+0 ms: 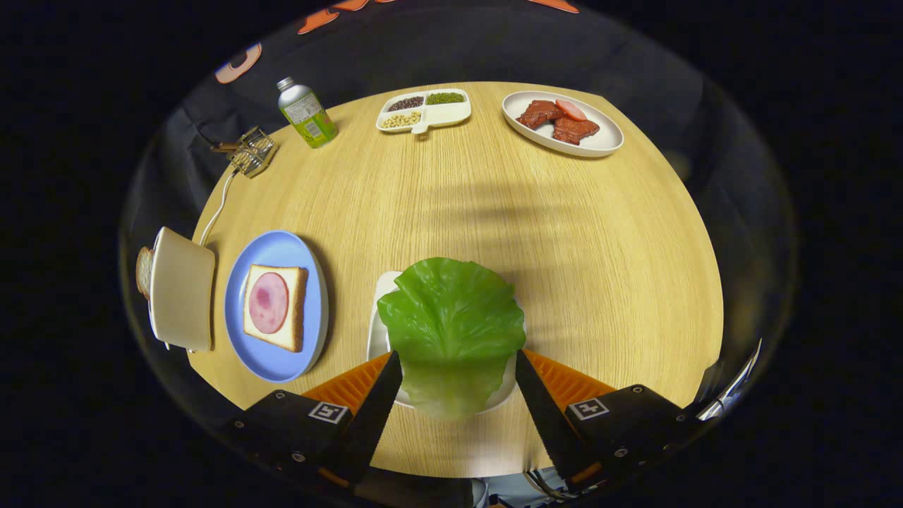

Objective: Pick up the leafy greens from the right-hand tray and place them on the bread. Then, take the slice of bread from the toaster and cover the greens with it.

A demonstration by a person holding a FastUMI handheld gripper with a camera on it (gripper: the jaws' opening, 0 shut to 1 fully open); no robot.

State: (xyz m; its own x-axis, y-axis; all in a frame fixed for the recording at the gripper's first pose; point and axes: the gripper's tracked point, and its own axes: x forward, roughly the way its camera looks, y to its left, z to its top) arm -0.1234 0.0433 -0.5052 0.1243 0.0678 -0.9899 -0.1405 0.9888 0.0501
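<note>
1. Gripper view: round wooden table (564, 233), dark cloth wall beyond.
2. Gripper (457, 363) released, fingers spread wide either side of leafy greens (451, 317), not pressing them.
3. Greens lying on white tray (379, 331), between and just ahead of fingers.
4. Left of fingers: blue plate (275, 356) bearing bread (295, 310) topped with ham slice (268, 302).
5. Further left: toaster (182, 289), bread slice (144, 271) at its far side.
6. Far beyond: green bottle (307, 113), divided dish (451, 113), meat plate (607, 137).
</note>
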